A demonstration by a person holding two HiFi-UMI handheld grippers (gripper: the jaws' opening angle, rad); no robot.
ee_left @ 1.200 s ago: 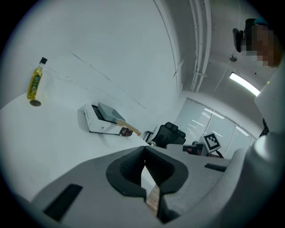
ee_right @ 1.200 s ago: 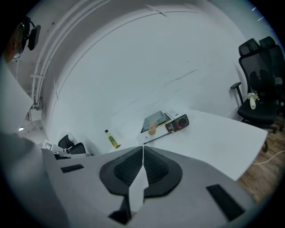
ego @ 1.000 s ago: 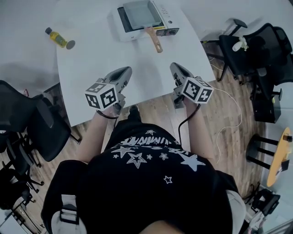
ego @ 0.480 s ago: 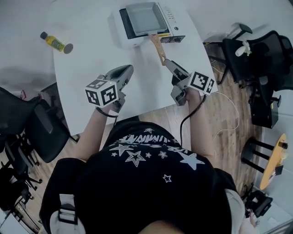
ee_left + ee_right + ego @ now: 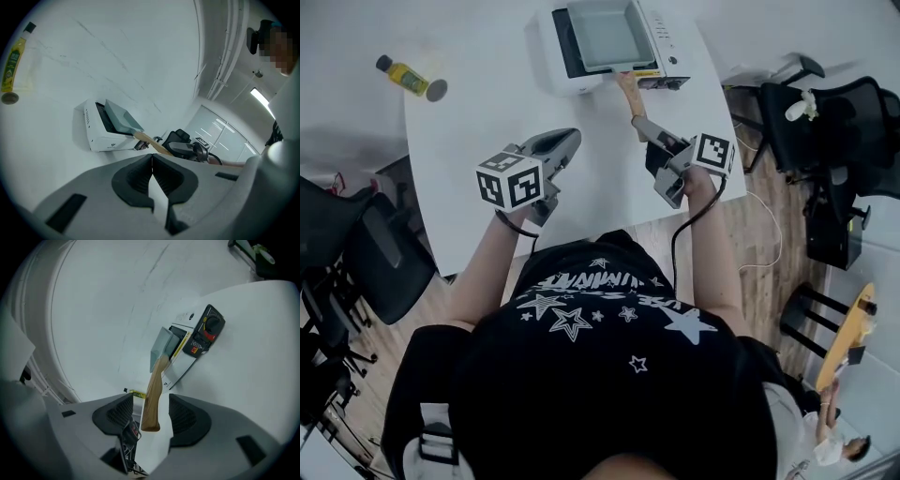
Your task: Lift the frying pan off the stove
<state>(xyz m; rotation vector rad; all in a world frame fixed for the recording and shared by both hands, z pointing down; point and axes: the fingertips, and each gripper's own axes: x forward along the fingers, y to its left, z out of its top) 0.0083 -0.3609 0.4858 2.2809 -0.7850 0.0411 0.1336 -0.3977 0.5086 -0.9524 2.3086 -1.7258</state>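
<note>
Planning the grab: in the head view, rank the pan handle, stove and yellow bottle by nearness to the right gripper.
1. Pan handle, between the right gripper's opening jaws.
2. Stove, farther ahead, behind the handle.
3. Yellow bottle, far off to the left.

A white table point(image 5: 487, 122) with a rounded near edge carries a white box-shaped portable stove point(image 5: 542, 54) at its far side. Well apart from it, towards the far left, a small yellow plastic bottle point(image 5: 403, 77) lies on its side. A small grey round disc point(image 5: 437, 90) sits just at the bottle's base end.
</note>
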